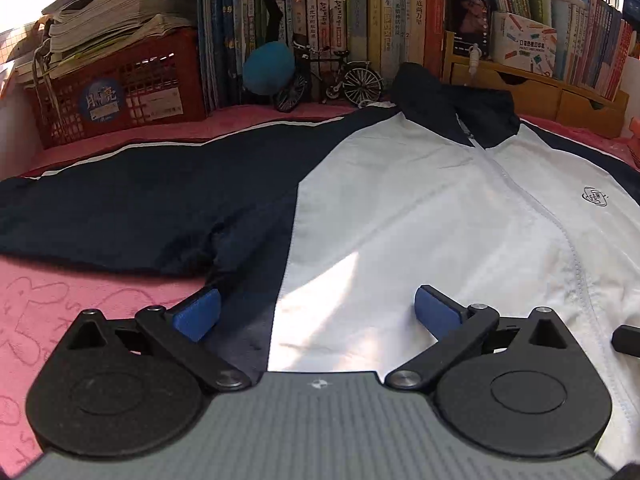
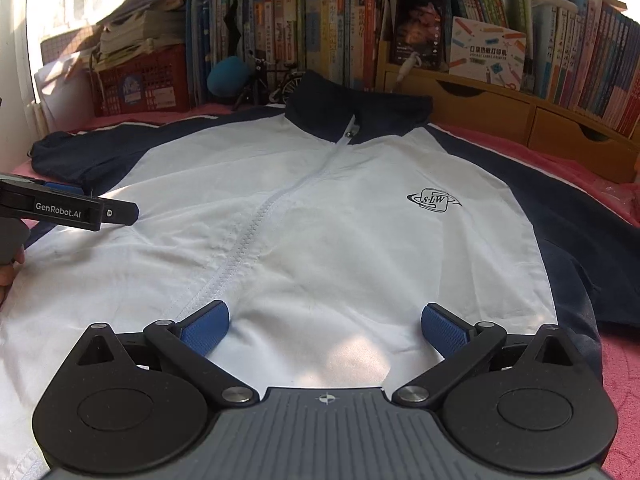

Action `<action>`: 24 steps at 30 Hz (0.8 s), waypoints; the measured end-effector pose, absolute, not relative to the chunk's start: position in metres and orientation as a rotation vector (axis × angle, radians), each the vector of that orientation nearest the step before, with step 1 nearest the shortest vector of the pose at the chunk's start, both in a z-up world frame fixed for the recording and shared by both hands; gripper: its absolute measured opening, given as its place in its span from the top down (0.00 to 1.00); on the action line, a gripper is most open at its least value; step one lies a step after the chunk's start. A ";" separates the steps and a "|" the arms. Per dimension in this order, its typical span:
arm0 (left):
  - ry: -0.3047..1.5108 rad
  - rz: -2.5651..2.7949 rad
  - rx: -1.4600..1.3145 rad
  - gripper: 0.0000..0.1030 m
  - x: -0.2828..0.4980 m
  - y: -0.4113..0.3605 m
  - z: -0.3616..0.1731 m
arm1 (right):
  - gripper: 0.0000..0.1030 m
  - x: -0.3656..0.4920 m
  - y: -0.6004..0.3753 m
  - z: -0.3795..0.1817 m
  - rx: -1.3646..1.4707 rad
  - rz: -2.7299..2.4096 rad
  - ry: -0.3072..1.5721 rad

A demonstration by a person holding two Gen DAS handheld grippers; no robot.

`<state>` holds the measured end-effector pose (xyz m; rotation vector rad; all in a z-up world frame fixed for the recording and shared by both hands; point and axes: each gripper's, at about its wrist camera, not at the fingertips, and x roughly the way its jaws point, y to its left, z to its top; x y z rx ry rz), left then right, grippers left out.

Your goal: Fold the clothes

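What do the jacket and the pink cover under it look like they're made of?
Jacket: thin woven synthetic, probably nylon or polyester, matte with a slight sheen; it shows fine, crisp wrinkles along the zipper. Pink cover: soft, fuzzy cloth, maybe fleece or terry; rabbit outlines look pressed into its nap.

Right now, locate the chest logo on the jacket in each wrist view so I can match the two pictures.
Left wrist: the logo sits at the far right, on the white panel right of the zipper.
Right wrist: the logo lies right of centre, on the same white panel.
Shared landmark: the navy collar at the zipper's top.
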<state>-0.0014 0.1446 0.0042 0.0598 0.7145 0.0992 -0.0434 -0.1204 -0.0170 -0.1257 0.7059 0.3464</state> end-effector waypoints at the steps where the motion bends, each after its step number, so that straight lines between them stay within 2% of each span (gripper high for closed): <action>1: 0.708 0.151 0.082 0.00 0.001 0.158 0.004 | 0.00 -0.043 -0.121 -0.017 -0.125 0.347 0.706; 6: 0.740 0.329 0.062 0.00 0.018 0.222 0.012 | 0.00 -0.042 -0.122 -0.017 -0.125 0.349 0.707; 9: 0.673 0.307 -0.008 0.05 0.013 0.230 0.031 | 0.00 -0.041 -0.122 -0.018 -0.125 0.346 0.706; 12: 0.573 0.134 -0.123 0.03 0.010 0.229 0.043 | 0.00 -0.041 -0.123 -0.018 -0.126 0.345 0.706; 15: 0.585 0.103 -0.072 0.04 0.033 0.220 0.035 | 0.00 -0.041 -0.123 -0.018 -0.126 0.345 0.705; 16: 0.608 0.118 -0.047 0.07 0.041 0.222 0.029 | 0.00 -0.041 -0.123 -0.018 -0.126 0.345 0.705; 19: 0.695 0.188 0.019 0.27 0.062 0.241 0.009 | 0.00 -0.041 -0.123 -0.019 -0.126 0.345 0.705; 20: 0.691 0.208 0.020 0.21 0.065 0.251 0.005 | 0.00 -0.041 -0.123 -0.019 -0.126 0.344 0.705; 24: 0.686 0.379 -0.023 0.19 0.073 0.318 0.003 | 0.00 -0.040 -0.123 -0.019 -0.126 0.344 0.705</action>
